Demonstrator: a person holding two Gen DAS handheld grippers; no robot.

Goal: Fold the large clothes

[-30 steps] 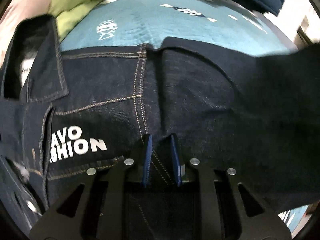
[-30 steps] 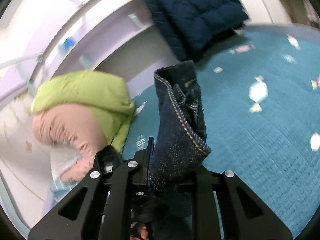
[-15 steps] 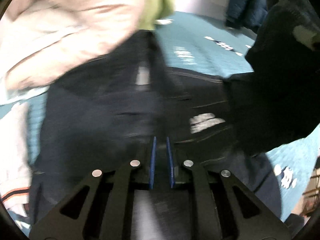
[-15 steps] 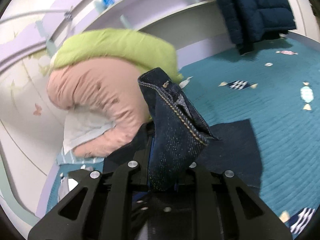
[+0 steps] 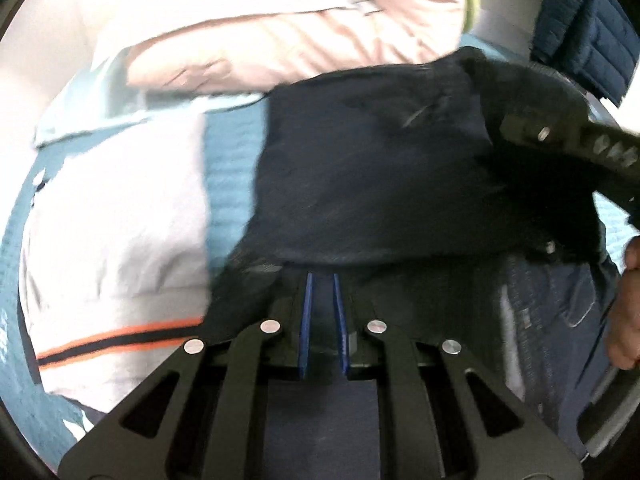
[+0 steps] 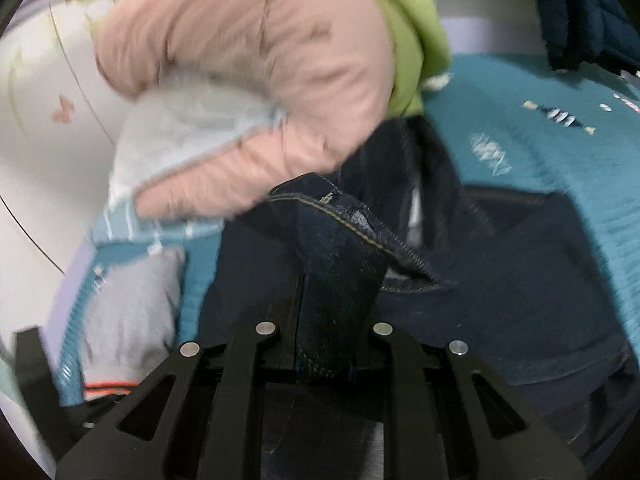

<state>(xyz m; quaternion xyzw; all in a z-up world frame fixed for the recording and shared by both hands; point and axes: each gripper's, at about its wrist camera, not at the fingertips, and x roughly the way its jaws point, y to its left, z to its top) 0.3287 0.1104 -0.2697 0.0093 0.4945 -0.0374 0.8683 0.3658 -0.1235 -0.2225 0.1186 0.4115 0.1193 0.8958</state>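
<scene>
Teal quilted bedspread (image 6: 580, 184) with pale candy-like motifs, laid over a bed and carrying all items listed below; pale wall with a small butterfly print beyond its far-left edge

Dark denim garment (image 6: 500, 292): spread across the middle of the bedspread, one straight edge angled toward the far-right side; overall long axis not readable, since the cloth is partly doubled over and blurred. One hemmed edge with tan stitching lifted off the bedspread, rising upright from the tongs and curling over at the top

Right gripper (image 6: 334, 320): tongs clamped on that raised denim hem, cloth filling the gap between them. Seen from the left wrist view as a black frame (image 5: 568, 148) over the dark cloth, a hand (image 5: 628, 304) at the right margin

Left gripper (image 5: 322, 320): blue pads nearly together, a narrow slot between them; dark denim (image 5: 372, 184) lies just past the tips, but whether any cloth is pinched cannot be told

Pink padded jacket (image 6: 256, 80): heaped at the far-left corner, lime-green lining or garment (image 6: 416, 40) behind it

White garment with orange and black stripe (image 5: 120, 240): flat near the left edge, beside the denim

Navy quilted jacket (image 6: 580, 12): hanging past the far-right edge
</scene>
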